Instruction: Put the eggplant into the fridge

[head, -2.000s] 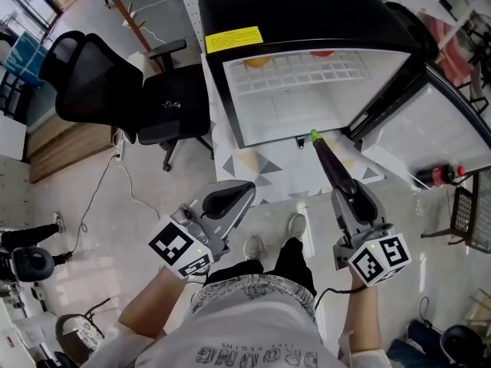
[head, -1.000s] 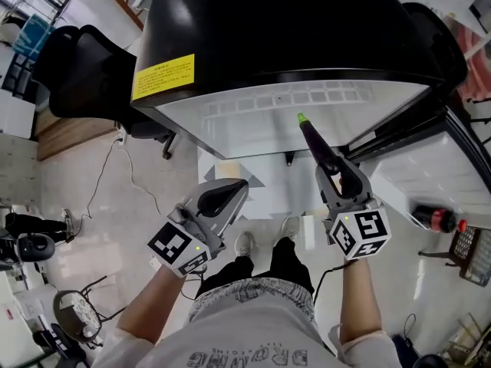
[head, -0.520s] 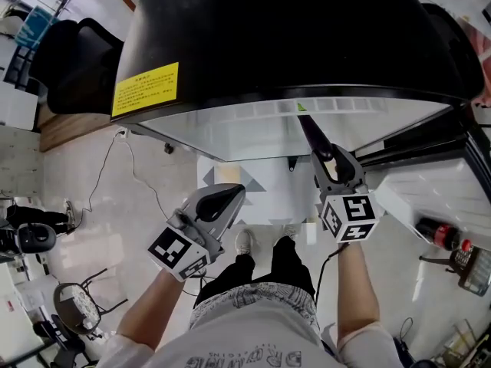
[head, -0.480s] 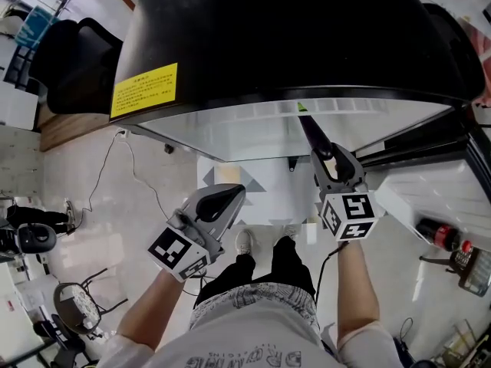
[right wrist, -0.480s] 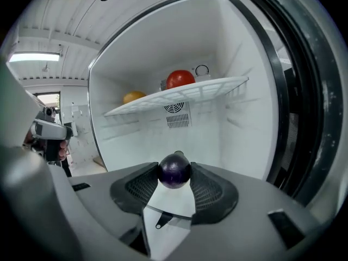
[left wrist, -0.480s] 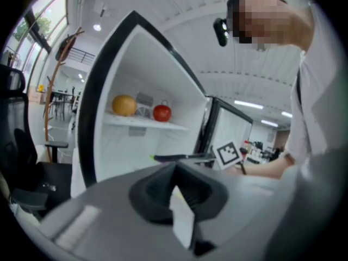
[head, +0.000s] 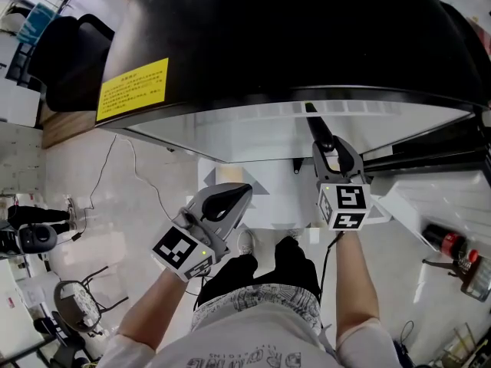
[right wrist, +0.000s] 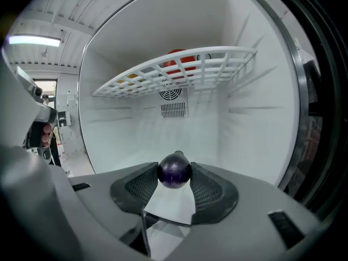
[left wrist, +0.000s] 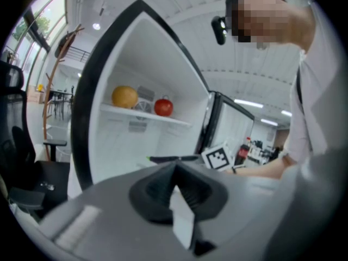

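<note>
You were mid-insert: right gripper point(head: 334, 153) pinched the eggplant point(right wrist: 174, 171) between its jaws, tip ahead of them, inside the fridge point(head: 291, 37). Left gripper point(left wrist: 175, 170) sat pressed together, empty. Next, probably: lower it, then release.

A yellow-orange fruit point(left wrist: 124, 97) sits near a red tomato point(left wrist: 163, 107), a black chair point(head: 65, 75) well apart.

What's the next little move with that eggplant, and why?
Probably ease the right gripper a little deeper and lower into the fridge before letting go. Its jaws are shut on the eggplant, which hangs in the air at the opening, below the wire shelf, resting on nothing.
</note>
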`<action>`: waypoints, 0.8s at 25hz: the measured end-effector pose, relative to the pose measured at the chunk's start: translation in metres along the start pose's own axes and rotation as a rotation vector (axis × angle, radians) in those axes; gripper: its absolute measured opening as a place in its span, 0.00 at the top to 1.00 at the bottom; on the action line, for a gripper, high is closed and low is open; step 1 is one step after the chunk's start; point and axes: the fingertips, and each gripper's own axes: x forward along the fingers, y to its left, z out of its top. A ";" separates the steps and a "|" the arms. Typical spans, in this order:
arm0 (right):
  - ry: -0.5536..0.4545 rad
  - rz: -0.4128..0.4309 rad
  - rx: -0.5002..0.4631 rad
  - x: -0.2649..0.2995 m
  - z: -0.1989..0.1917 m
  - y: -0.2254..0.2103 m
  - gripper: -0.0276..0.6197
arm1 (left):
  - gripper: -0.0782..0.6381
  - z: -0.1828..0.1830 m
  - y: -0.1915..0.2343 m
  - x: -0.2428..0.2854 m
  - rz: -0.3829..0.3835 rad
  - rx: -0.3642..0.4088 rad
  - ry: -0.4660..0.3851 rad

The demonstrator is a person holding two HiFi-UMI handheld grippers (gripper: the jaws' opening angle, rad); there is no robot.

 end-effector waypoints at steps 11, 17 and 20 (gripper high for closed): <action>0.000 -0.050 -0.057 0.028 -0.016 -0.008 0.68 | 0.88 -0.017 0.004 0.007 0.009 -0.004 -0.001; 0.010 -0.069 -0.073 0.041 -0.020 -0.015 0.68 | 0.88 -0.022 0.009 0.005 0.031 -0.012 -0.005; 0.013 -0.078 -0.094 0.045 -0.020 -0.016 0.68 | 0.88 -0.022 0.011 0.004 0.038 -0.021 -0.010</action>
